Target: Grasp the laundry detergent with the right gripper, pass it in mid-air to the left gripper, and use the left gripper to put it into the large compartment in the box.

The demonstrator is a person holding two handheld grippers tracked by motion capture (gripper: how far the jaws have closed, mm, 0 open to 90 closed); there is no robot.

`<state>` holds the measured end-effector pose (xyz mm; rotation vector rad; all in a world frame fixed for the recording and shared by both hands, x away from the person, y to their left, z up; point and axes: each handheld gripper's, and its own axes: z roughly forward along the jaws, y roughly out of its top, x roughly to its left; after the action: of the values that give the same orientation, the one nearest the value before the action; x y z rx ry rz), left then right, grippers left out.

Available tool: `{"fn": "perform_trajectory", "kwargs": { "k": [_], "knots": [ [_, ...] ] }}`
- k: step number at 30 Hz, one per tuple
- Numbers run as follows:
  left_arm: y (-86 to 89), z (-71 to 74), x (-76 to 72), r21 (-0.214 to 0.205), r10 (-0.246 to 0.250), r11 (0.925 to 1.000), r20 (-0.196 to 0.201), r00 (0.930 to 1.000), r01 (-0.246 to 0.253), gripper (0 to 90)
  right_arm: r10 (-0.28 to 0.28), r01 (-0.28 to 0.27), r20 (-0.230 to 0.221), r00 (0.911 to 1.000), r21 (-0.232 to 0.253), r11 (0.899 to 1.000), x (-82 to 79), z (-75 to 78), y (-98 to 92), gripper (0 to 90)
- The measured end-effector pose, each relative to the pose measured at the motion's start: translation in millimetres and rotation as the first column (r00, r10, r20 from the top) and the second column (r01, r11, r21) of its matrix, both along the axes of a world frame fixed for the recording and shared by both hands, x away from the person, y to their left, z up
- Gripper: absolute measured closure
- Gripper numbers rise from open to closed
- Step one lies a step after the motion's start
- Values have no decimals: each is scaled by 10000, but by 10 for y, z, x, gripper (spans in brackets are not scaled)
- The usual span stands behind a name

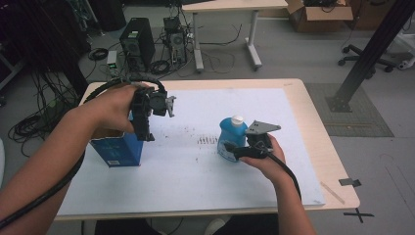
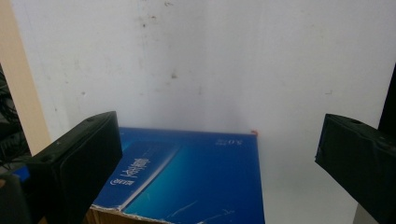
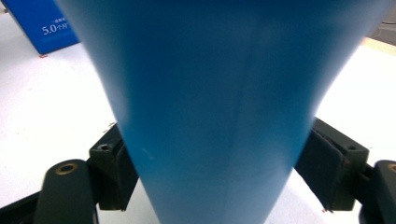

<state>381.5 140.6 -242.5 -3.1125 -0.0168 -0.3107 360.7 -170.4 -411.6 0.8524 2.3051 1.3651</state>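
Squeezing the blue bottle (image 1: pixel 230 139) low down, my right tongs (image 1: pixel 234 148) were clamped on it, upright on the desk (image 1: pixel 303 103). It looked smooth, slippery, bendy. Left tongs (image 2: pixel 219 158) stood apart.

I work in a lab: beyond my surface (image 1: pixel 313 147) stand computer towers (image 1: pixel 137 41), tangled cables (image 1: pixel 161 66) and a cardboard box (image 1: pixel 320 14).
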Motion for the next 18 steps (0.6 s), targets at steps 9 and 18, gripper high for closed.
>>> {"fn": "perform_trajectory", "kwargs": {
  "k": [9,18],
  "knots": [
    [10,-1,15,-15,-55,10000,10,10000,55,7,46,-45,135,9999,-32,10000,-5,3,-3,292],
    [-13,-7,13,3,-77,10000,8,10000,77,7,79,-80,254,9996,46,10000,-15,-22,6,323]
  ]
}}
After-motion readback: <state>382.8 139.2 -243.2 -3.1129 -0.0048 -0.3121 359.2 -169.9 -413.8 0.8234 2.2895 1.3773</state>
